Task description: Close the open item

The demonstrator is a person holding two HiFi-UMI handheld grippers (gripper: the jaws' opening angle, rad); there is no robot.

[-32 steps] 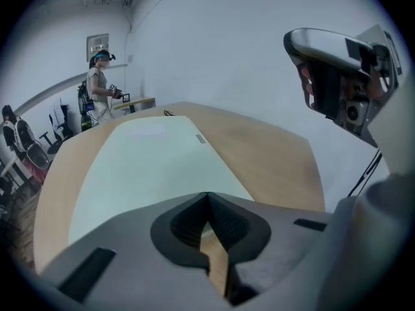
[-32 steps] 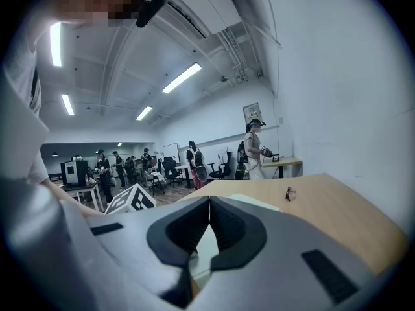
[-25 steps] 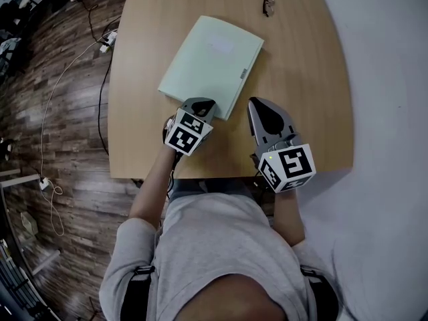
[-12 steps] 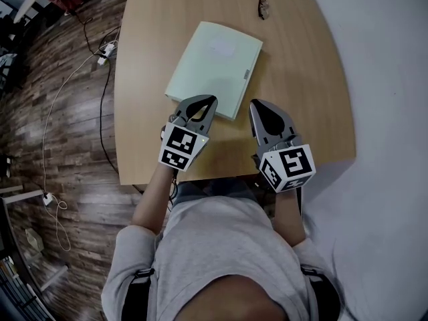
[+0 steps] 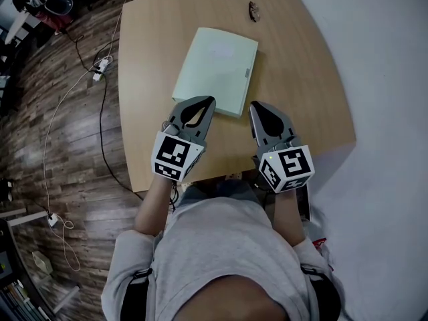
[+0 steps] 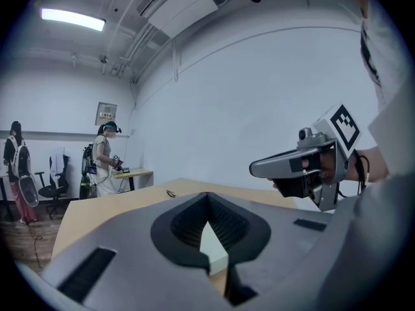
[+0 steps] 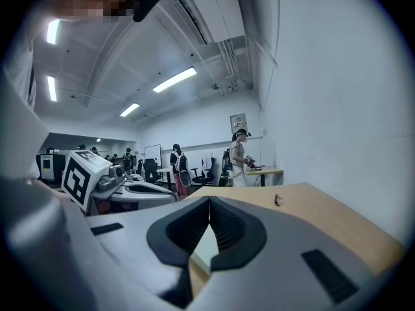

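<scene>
So the pale green folder [image 5: 215,71] (could be a thin book, hard to say from up here) lies flat and closed on the wooden tabletop [image 5: 301,92], a bit left of the middle. Both grippers hang side by side just off its near edge. The left gripper [image 5: 210,100] has its tips over the folder's near corner, jaws pressed together with nothing in them. The right gripper [image 5: 255,105] is just beside that same edge, jaws also together and empty. Way over by the far edge there's a small dark thing [image 5: 253,10].
</scene>
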